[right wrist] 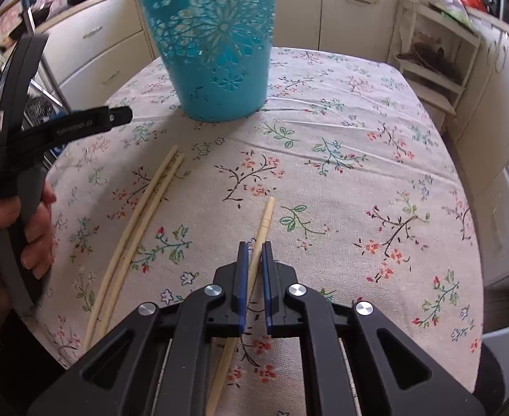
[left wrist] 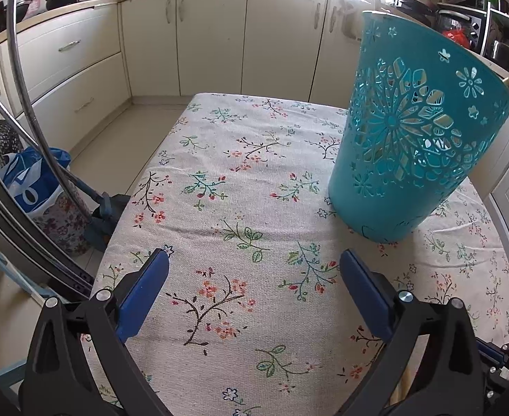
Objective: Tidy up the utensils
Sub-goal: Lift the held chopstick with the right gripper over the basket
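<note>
Tablecloth (right wrist: 358,104) carries teal basket (right wrist: 213,41) at far edge, chopstick pair (right wrist: 140,215) nearer. Right gripper (right wrist: 254,253) clenched around single chopstick (right wrist: 266,218); left gripper (left wrist: 254,260) released, empty. Step: pickup. Next: lift, tip upright, lower into basket

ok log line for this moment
left gripper open, empty | right gripper shut on chopstick | two chopsticks on table | basket upright
</note>
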A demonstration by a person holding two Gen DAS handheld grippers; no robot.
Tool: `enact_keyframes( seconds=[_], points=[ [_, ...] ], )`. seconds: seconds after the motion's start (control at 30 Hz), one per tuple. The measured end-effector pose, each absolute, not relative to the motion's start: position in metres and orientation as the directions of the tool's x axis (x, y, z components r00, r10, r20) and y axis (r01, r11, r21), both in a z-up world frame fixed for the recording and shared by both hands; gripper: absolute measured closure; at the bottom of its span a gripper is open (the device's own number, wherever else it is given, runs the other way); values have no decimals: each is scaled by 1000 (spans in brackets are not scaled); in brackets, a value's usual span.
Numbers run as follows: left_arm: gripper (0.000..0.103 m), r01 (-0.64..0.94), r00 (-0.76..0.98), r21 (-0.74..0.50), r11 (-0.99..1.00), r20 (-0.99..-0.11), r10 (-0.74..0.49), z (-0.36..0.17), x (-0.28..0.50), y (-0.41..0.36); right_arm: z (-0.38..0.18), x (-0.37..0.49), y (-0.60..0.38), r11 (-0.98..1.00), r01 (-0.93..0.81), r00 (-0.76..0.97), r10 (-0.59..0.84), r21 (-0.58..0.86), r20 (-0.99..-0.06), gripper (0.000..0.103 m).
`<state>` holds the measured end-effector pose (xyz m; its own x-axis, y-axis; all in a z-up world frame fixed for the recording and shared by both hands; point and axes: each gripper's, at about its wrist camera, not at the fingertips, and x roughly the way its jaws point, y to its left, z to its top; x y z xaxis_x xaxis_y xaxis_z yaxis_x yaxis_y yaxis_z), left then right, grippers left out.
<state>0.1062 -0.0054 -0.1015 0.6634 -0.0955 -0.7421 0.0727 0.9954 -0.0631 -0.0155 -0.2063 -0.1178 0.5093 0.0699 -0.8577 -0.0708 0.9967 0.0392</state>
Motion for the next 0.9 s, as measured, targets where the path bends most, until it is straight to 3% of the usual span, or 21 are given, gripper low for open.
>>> enact_keyframes(
  seconds=[0.1, 0.23, 0.3, 0.43, 0.67, 0.9],
  points=[
    [8, 75, 660, -58, 996, -745, -93, -102, 107, -6, -116, -15, -198, 995, -100, 511, 68, 20, -857, 96],
    [8, 71, 659, -70, 995, -746, -100, -103, 107, -5, -98, -14, -217, 969, -53, 534, 232, 242, -813, 97],
    [8, 71, 656, -73, 995, -748, -102, -104, 108, -4, -69, -12, -232, 927, -40, 598, 322, 374, -734, 97],
    [8, 72, 652, -65, 995, -752, -96, -104, 108, -5, -1, 1, -251, 870, -77, 742, 377, 488, -555, 97],
    [8, 68, 655, -72, 995, -749, -99, -104, 109, -3, 89, 61, -238, 905, -95, 928, 231, 416, -291, 97],
    [8, 71, 657, -88, 994, -745, -113, -104, 108, 0, 96, 124, -221, 935, 30, 981, 40, 352, -190, 97]
  ],
)
